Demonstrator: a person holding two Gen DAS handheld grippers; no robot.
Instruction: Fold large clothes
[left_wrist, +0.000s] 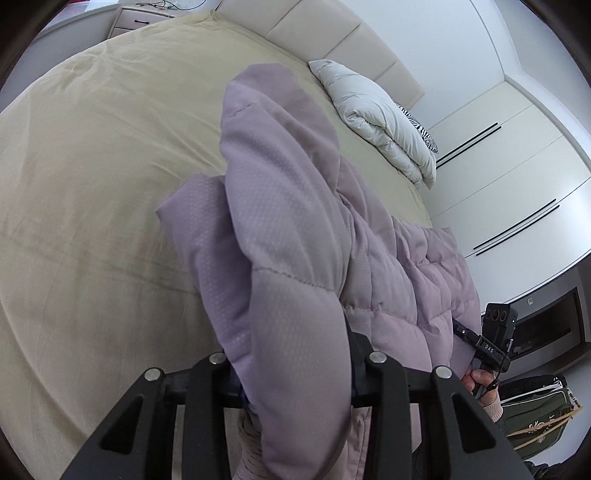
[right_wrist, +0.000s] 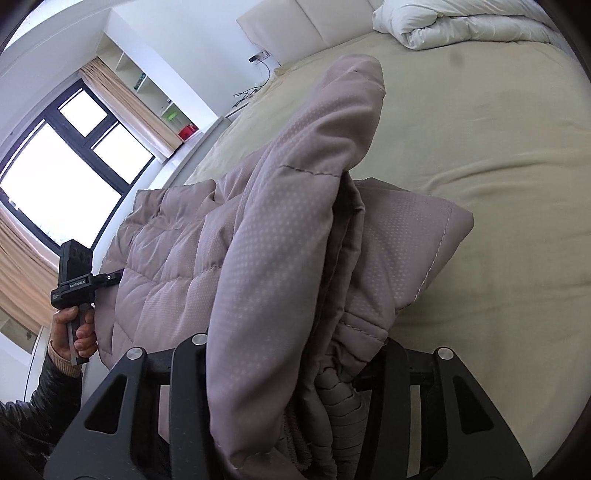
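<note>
Left wrist view: beige bed (left_wrist: 92, 166) fills the frame, a white duvet (left_wrist: 384, 125) bundled near its headboard. Over the bed's near part hangs the quilted mauve jacket (left_wrist: 295, 240), lifted between both tools. Left gripper (left_wrist: 295, 384) clamps one bunched edge; right gripper (right_wrist: 295, 369) clamps the other, ribbed cuff (right_wrist: 340, 402) showing.

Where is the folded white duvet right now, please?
The duvet lies at the head of the bed, against the headboard, beyond the jacket: upper right in both views.
</note>
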